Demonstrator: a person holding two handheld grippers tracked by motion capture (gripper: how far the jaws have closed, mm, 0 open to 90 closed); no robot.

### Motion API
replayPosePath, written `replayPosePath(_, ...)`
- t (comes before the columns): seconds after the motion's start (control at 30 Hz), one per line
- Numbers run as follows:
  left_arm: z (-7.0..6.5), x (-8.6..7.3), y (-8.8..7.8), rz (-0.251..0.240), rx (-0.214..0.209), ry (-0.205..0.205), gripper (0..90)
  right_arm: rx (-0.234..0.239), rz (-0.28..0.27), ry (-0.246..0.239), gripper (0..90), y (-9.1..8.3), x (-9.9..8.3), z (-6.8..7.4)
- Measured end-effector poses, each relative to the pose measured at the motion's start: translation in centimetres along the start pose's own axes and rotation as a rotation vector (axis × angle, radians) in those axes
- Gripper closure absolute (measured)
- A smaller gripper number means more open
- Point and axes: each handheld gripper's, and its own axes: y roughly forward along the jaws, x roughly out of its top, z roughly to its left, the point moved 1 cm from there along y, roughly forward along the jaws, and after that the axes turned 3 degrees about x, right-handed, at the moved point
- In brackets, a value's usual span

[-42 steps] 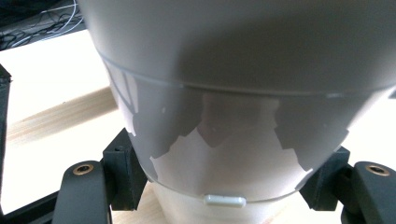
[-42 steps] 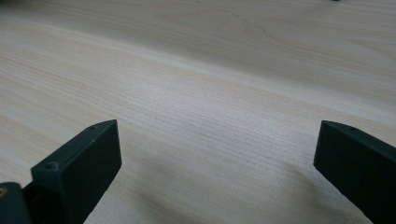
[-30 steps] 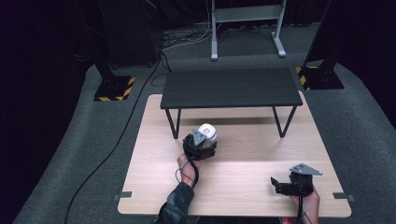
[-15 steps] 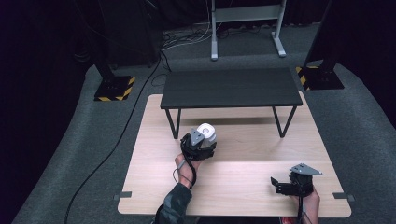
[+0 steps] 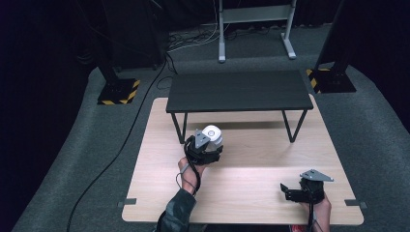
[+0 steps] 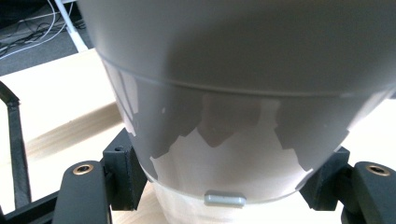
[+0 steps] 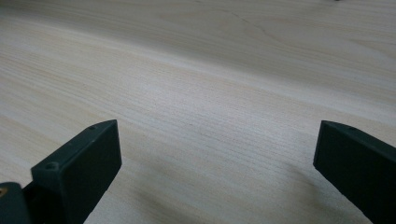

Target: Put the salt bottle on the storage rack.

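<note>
Left tool (image 5: 207,145): near the middle of the tabletop, just in front of the small black table; jaws clamped on a white pot, one on each side of its lower body, as seen in the left gripper view.
White pot (image 6: 233,93): tapered, wider toward the rim, a thin ridge line round the upper body; a small grey tab at the base edge. In the high view it (image 5: 212,134) shows just beyond the left tool, round and white. Lifted or resting on the wood: cannot tell.
Left hand (image 5: 191,171): behind the left tool, forearm in a dark patterned sleeve coming in from the bottom edge.
Right tool (image 5: 289,190): near the front right corner of the tabletop, well apart from the pot; jaws spread wide, nothing between them but bare wood grain, low over the surface in the right gripper view.
Right hand (image 5: 316,205): at the bottom edge, partly cut off.
Tabletop (image 5: 251,193): light wood, pale grain.
Small black table (image 5: 239,91): stands on the far part of the tabletop on thin black legs.
Floor (image 5: 382,145): grey carpet; a black cable (image 5: 111,164) trails along the left side.
</note>
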Motion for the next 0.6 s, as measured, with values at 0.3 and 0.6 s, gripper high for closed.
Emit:
replayPosePath(0.3, 0.1, 1.0, -0.7, -0.002, -0.006, 0.014, 29.8, -0.001, 0.000, 0.001, 0.0, 0.0, 0.0, 0.0)
replayPosePath(0.6, 0.5, 2.0, -1.1, -0.001, -0.018, 0.014, 29.9, -0.002, 0.000, 0.000, 0.0, 0.0, 0.0, 0.0)
